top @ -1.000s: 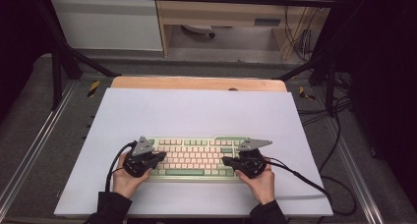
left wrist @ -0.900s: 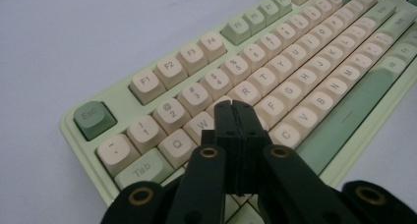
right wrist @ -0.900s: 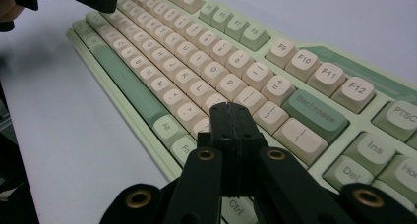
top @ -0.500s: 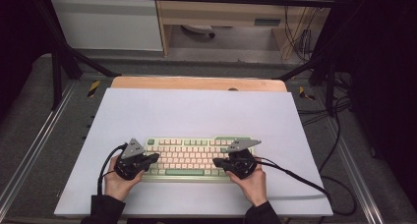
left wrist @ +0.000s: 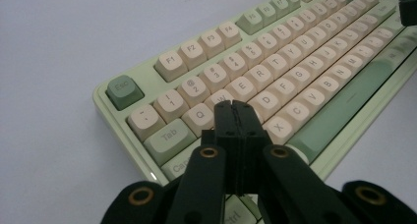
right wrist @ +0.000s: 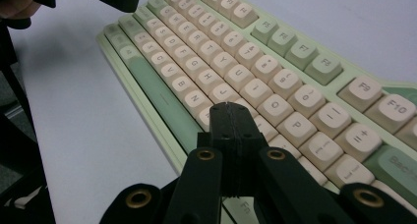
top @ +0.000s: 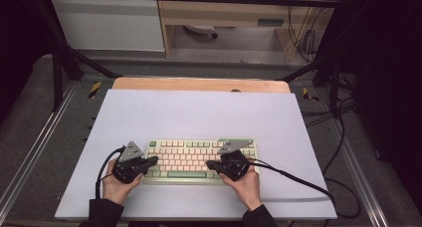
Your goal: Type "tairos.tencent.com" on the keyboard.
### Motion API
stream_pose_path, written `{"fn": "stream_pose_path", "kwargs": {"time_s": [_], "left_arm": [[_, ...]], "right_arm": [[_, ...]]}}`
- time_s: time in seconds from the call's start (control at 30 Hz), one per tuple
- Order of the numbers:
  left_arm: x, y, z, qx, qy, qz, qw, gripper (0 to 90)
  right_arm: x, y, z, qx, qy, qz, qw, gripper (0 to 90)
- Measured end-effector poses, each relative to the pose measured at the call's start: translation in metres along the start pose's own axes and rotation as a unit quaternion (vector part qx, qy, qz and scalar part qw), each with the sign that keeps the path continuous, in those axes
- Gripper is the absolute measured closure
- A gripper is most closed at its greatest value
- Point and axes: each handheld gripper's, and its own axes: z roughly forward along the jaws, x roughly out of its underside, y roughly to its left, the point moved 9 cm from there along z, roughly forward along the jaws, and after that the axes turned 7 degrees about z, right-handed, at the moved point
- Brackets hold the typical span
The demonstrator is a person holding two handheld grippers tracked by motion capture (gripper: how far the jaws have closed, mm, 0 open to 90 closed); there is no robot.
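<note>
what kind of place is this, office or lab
Most likely a lab recording bench, not an office: a metal frame surrounds the table, loose cables hang behind it, and the green and cream keyboard lies alone on a plain white mat.

Keyboard right end cut off

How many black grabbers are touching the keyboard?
2. The left gripper is shut over the letter keys at the left end of the keyboard; the right gripper is shut over its right end. Actual contact can't be confirmed.
</note>
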Motion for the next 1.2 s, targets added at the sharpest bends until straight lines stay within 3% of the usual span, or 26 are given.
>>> {"fn": "stream_pose_path", "kwargs": {"time_s": [0.93,1.2], "left_arm": [[0.001,0.001,0.000,0.002,0.000,-0.004,1.0000,90.0],[0.001,0.001,0.001,0.003,0.001,-0.003,1.0000,90.0]], "right_arm": [[-0.005,0.018,0.044,-0.018,0.018,-0.003,0.9997,90.0],[-0.003,0.019,0.049,-0.022,0.019,-0.001,0.9996,90.0]]}}
